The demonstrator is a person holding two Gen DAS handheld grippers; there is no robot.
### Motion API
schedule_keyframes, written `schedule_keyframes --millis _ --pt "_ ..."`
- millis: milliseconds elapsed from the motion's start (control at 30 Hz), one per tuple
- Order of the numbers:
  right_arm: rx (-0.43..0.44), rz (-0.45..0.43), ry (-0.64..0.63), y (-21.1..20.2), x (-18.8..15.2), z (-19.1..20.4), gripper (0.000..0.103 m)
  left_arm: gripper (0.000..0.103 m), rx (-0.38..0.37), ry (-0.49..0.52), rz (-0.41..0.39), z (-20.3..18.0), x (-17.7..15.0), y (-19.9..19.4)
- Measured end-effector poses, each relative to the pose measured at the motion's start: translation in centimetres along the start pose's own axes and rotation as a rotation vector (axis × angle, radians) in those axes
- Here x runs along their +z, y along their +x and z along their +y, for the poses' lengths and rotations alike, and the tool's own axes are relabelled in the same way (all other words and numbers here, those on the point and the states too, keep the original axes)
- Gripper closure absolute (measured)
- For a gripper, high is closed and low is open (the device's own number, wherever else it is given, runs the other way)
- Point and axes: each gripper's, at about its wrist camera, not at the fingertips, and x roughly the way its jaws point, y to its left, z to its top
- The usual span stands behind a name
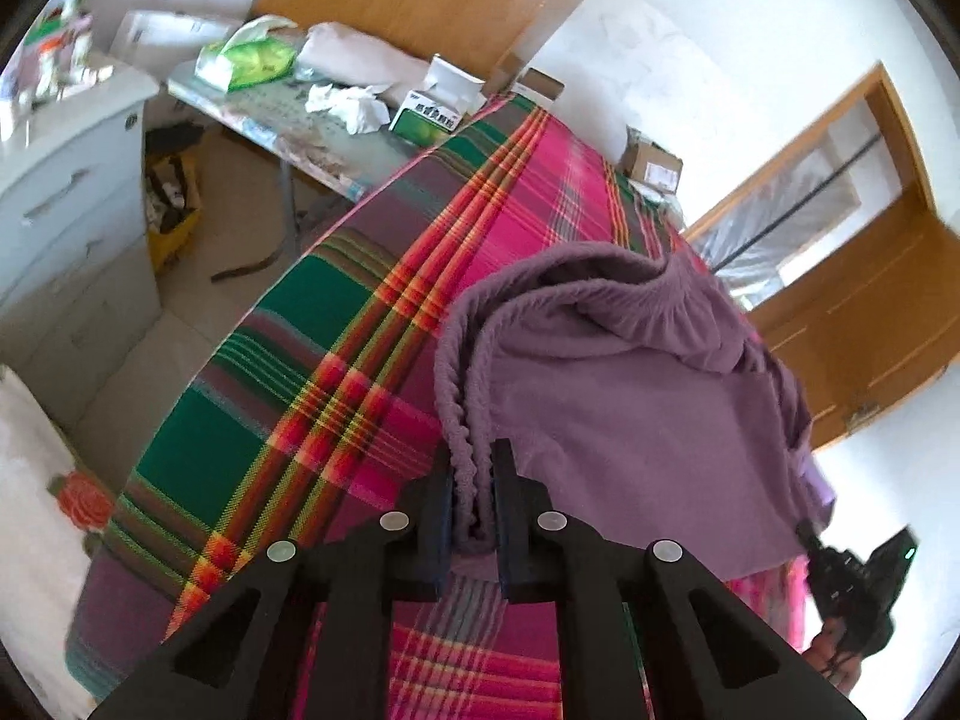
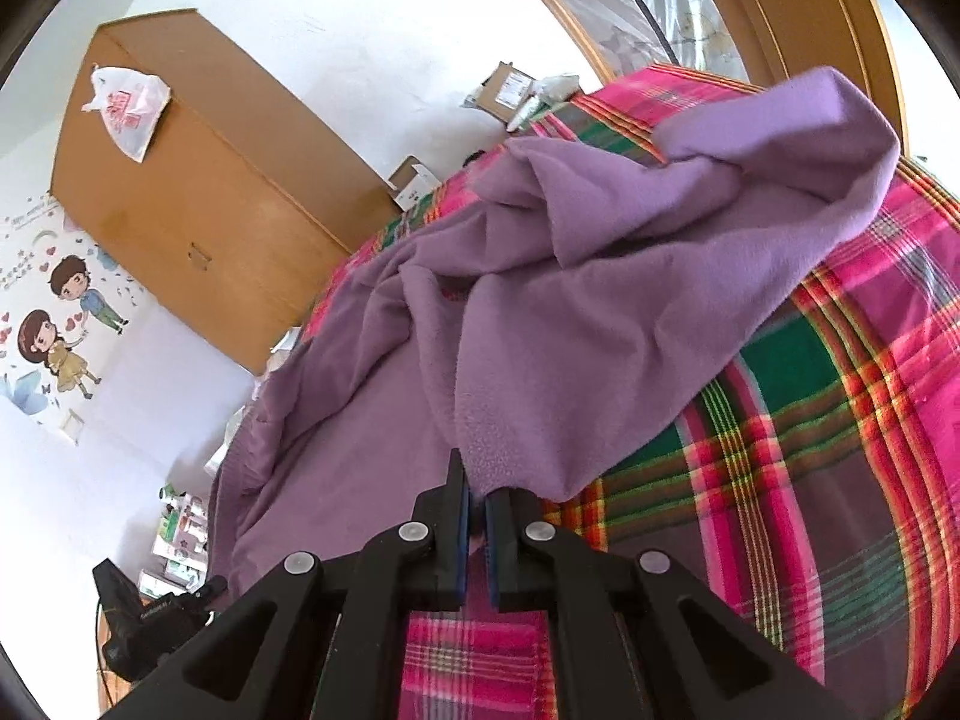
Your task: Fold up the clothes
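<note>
Purple fleece garment [image 1: 630, 384] lies on the plaid bedspread [image 1: 336, 360], pinched by left claw [image 1: 474, 480] and right claw [image 2: 477, 495].

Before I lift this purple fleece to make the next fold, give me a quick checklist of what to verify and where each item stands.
1. Left tool has cloth: ok. Its fingers are shut on the ribbed hem of the purple fleece garment.
2. Right tool has cloth: ok. It pinches a plain edge of the same garment.
3. Garment flat: not ok. It lies bunched and creased, with one part flopped over at the far end.
4. Plaid bedspread around the fleece free of other things: ok where visible.
5. Both tools hold matching corners: cannot tell.
6. Sleeves laid out: cannot tell, hidden in the folds.
</note>
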Motion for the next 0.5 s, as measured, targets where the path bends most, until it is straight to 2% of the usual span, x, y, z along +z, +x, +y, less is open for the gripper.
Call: schedule_keyframes --millis 300,500 --pt "0.023 -0.009 -0.053 -2.2 -1.4 1.2 0.099 0.092 -0.061 -0.052 -0.031 0.4 0.6 -1.2" --pt "0.03 -0.003 -0.082 -4.3 -2.4 1.6 0.099 0.092 -0.07 -0.07 -0.034 0.8 0.7 -1.7"
